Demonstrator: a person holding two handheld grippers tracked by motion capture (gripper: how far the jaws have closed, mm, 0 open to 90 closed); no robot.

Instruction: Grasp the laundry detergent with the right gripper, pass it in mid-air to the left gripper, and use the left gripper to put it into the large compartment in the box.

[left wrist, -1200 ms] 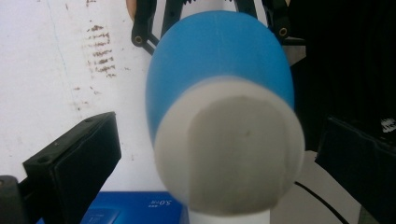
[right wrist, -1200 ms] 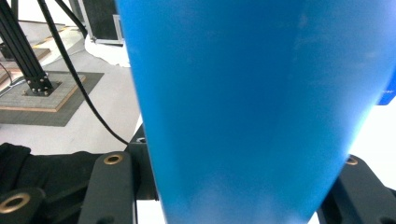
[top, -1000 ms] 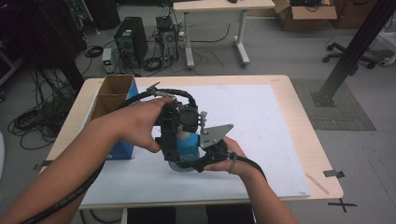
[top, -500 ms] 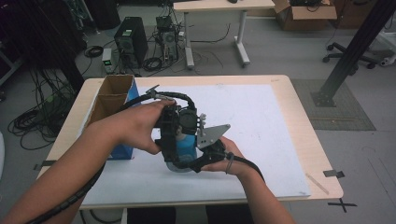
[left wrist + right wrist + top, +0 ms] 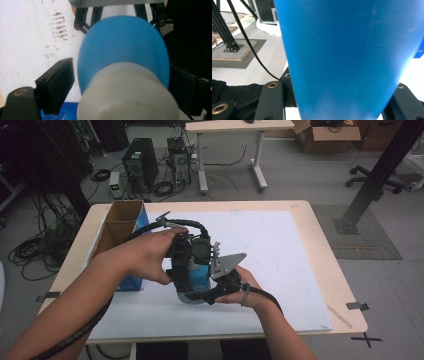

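While it is held just above the middle of the white sheet (image 5: 280, 250) that covers the pale wooden desk (image 5: 327, 270), the blue plastic bottle with the whitish, translucent cap end (image 5: 200, 272) sits between both tools. The right hand-held gripper (image 5: 212, 290) is clamped on the bottle's blue body, which shows broad between its black jaws in the right gripper view (image 5: 342, 57). The left hand-held gripper (image 5: 186, 265) comes at the bottle from the other side; its jaws have just been closing around the whitish end, and in the left gripper view (image 5: 125, 92) a gap is visible between the left pad and that end, while the far pad's contact I cannot tell.

Beyond the bottle, toward the desk's far edge and its right edge, the white sheet lies bare and gives wide room. To the bottle's left the room is tighter: an open brown cardboard box with a blue side (image 5: 120, 227) stands near, at the sheet's left border, with the person's left forearm (image 5: 107, 275) crossing in front of it. The desk's near edge lies close behind the wrists.

The sheet is matt and flat, with faint dark smudges seen in the left gripper view. Past the desk a grey floor carries a black computer tower (image 5: 141, 164), tangled cables (image 5: 170, 185), a second table's legs (image 5: 230, 155) and a black slanted post on a base plate (image 5: 372, 185).

The bottle's blue part is smooth, rounded at the shoulder and unmarked.
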